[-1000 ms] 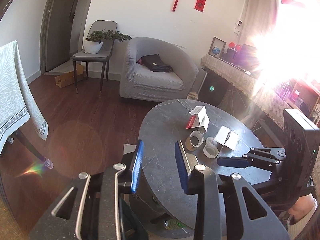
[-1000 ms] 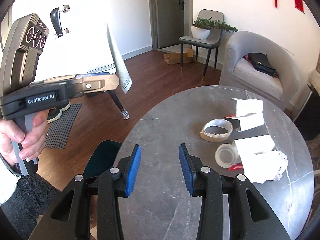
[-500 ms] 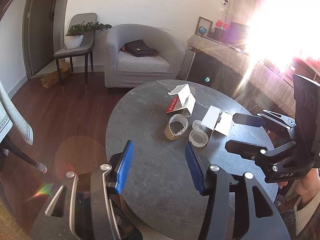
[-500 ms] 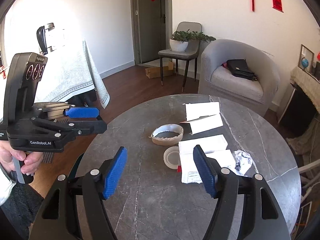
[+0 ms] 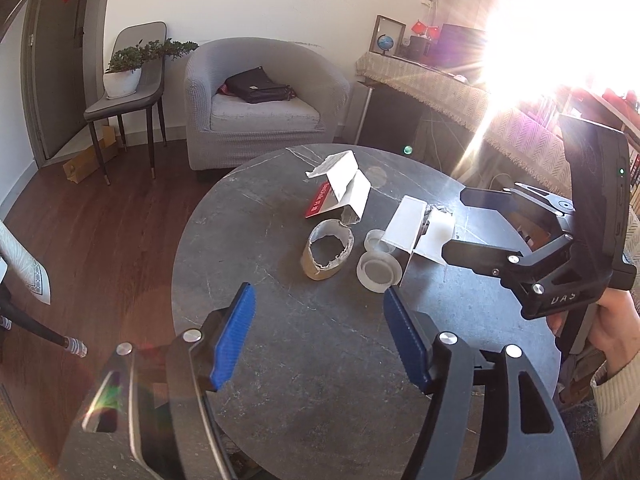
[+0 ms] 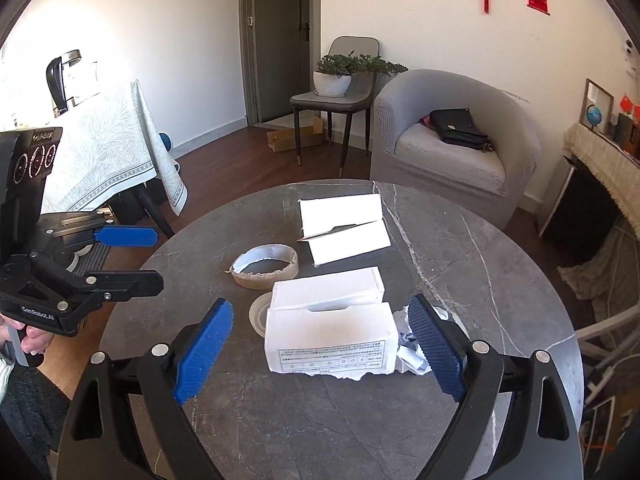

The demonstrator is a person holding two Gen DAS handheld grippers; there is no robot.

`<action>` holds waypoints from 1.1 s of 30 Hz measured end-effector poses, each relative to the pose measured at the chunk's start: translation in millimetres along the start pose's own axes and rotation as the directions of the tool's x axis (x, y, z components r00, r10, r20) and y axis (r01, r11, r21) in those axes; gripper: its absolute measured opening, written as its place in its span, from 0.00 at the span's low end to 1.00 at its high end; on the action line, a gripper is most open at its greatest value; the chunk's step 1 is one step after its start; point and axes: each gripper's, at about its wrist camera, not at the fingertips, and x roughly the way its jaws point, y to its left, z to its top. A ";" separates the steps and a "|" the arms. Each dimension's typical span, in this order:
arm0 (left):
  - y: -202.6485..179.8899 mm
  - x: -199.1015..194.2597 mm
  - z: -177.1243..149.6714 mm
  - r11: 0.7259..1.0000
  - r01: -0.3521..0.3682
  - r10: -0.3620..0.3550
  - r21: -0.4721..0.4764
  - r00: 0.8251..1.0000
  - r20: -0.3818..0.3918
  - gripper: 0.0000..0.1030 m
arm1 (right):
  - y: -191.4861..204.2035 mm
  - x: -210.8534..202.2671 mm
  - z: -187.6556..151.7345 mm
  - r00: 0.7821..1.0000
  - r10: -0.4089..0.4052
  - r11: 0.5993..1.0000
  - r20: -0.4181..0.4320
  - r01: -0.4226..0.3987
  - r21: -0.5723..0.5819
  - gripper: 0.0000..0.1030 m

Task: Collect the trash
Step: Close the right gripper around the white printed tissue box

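Trash lies on a round dark stone table (image 6: 460, 264). A torn white box (image 6: 332, 332) sits nearest, between the wide-open jaws of my right gripper (image 6: 320, 344), untouched. Crumpled paper (image 6: 412, 348) lies by its right side. A clear tape ring (image 6: 258, 314) and a brown tape roll core (image 6: 266, 264) lie behind, with a folded white carton (image 6: 344, 228) farther back. In the left wrist view my left gripper (image 5: 316, 336) is open and empty above the table (image 5: 248, 240), short of the roll core (image 5: 328, 254), tape ring (image 5: 376, 272) and white box (image 5: 412, 228). My right gripper (image 5: 452, 228) shows there at the box.
A grey armchair (image 6: 452, 152) with a black bag stands behind the table. A chair with a potted plant (image 6: 336, 76) is by the door. A cloth-covered table (image 6: 100, 148) stands left. A sideboard (image 5: 460, 92) sits under bright window glare.
Both grippers have opened wider and moved forward over the table. The right gripper has come down so its jaws flank the torn white box.
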 end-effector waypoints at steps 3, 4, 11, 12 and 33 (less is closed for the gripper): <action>2.7 0.4 1.9 1.000 0.004 -0.004 -0.004 1.000 0.001 0.70 | -3.7 8.2 2.8 1.000 0.017 1.000 -0.022 -0.017 -0.022 0.89; 4.7 1.2 2.5 1.000 0.007 -0.007 -0.010 1.000 -0.002 0.71 | -3.2 9.9 4.2 1.000 0.022 0.999 -0.021 -0.023 -0.033 0.89; 17.1 9.0 5.7 0.999 0.012 -0.013 -0.040 1.000 -0.015 0.71 | 1.7 26.5 5.9 0.998 0.045 0.997 -0.054 -0.048 -0.057 0.92; 17.0 10.2 6.8 0.999 0.012 -0.013 -0.040 1.000 -0.015 0.71 | 2.5 29.4 5.3 0.997 0.037 0.997 -0.063 -0.041 -0.066 0.92; -4.6 51.6 12.2 0.998 0.022 -0.017 0.066 0.997 -0.075 0.71 | -19.2 37.6 7.7 0.992 0.118 0.993 -0.051 -0.117 0.027 0.74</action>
